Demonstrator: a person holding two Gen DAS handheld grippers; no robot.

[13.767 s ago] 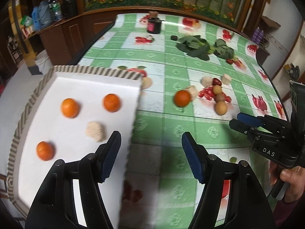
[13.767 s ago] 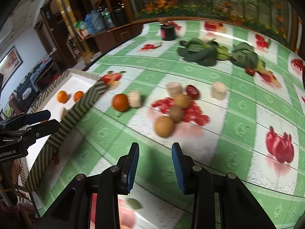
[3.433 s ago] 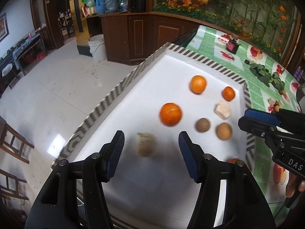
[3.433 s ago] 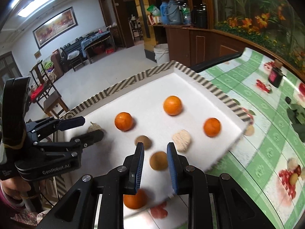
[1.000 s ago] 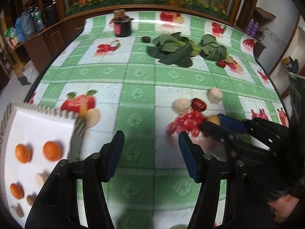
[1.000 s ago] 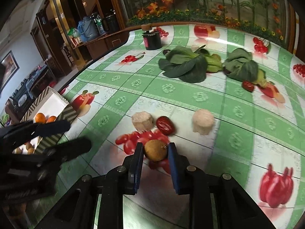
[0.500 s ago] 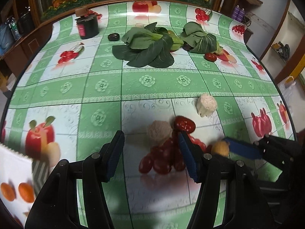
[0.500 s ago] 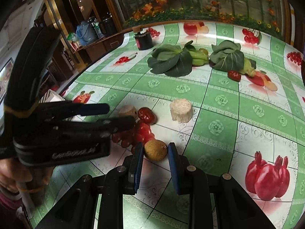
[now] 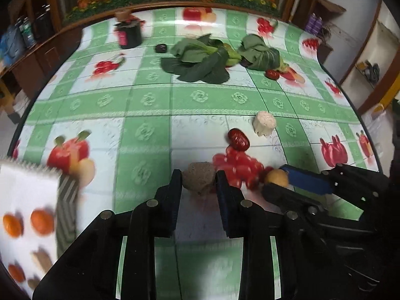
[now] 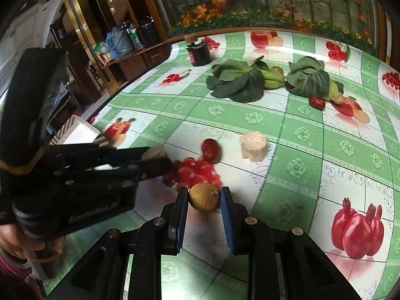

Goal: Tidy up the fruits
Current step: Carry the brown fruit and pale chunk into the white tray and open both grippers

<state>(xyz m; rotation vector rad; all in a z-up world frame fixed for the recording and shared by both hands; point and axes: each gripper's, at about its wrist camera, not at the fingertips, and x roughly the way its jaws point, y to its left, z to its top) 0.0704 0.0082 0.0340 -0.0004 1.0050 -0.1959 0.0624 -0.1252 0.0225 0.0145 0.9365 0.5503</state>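
Note:
A rough beige chunk (image 9: 198, 181) lies on the fruit-print tablecloth, and the jaws of my left gripper (image 9: 197, 183) are closing on it, pads touching both its sides. From the right wrist view the left gripper (image 10: 160, 160) reaches in from the left over the same chunk (image 10: 155, 153). My right gripper (image 10: 203, 196) is shut on a round brown fruit (image 10: 204, 197), just to the right of the left one. A red date (image 9: 238, 138) and a white chunk (image 9: 264, 123) lie loose beyond them. The white tray (image 9: 65, 195) with oranges sits at the left.
Leafy greens (image 9: 200, 60), a dark jar (image 9: 130, 35) and another red date (image 9: 272, 74) lie at the far side of the table. The table's edge curves close on the right. A hand (image 10: 10, 240) holds the left gripper's handle.
The left gripper came in closer over the beige chunk and narrowed its jaws around it. The right gripper stayed in place with the brown fruit.

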